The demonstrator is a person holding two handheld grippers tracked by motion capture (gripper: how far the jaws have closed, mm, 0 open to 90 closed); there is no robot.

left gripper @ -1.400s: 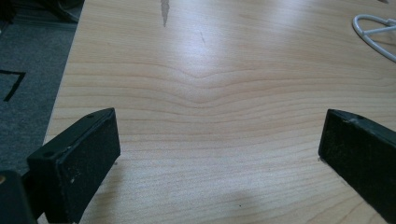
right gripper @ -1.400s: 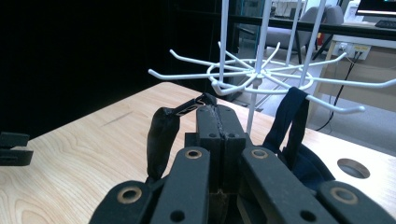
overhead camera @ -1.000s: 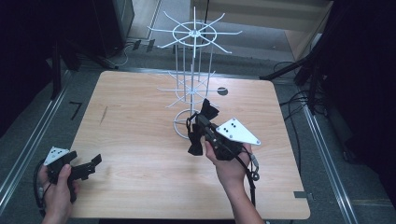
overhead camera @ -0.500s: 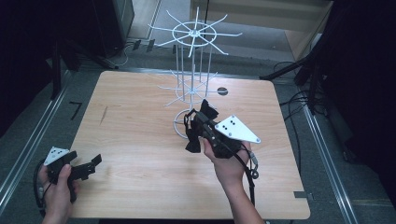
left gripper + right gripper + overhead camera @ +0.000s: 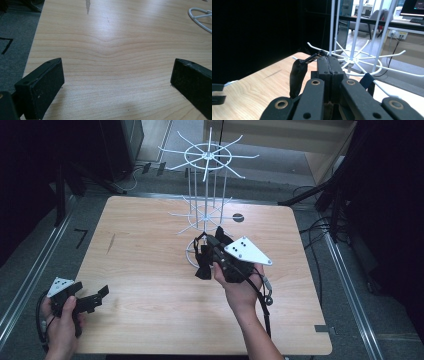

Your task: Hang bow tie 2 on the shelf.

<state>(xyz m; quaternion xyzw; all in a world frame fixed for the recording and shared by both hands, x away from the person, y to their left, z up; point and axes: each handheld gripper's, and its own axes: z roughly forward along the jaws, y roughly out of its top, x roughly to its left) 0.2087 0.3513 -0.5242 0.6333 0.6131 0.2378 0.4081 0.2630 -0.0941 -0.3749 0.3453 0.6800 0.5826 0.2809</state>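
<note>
A white wire rack [image 5: 206,157] with spoke-like hooks stands at the back middle of the wooden table [image 5: 150,270]. My right gripper [image 5: 208,242] hovers just in front of its lower tier of hooks [image 5: 200,215], with the jaws shut on a thin black strap. The strap's loop [image 5: 202,269] dangles below. In the right gripper view the shut fingertips [image 5: 328,60] pinch the strap, and its loop [image 5: 297,77] hangs to their left, close to the hooks [image 5: 362,61]. My left gripper [image 5: 100,294] rests low at the table's front left corner, open, with bare wood between its pads [image 5: 40,87].
The rack's round wire base [image 5: 190,252] lies on the table under the right gripper. A dark loop [image 5: 367,81] seems to hang on one lower hook. A small black disc [image 5: 238,217] sits behind the rack. Dark stands and cables surround the table.
My right gripper, still holding the strap, has crept slightly up and toward the rack. The left hand has stayed where it was.
</note>
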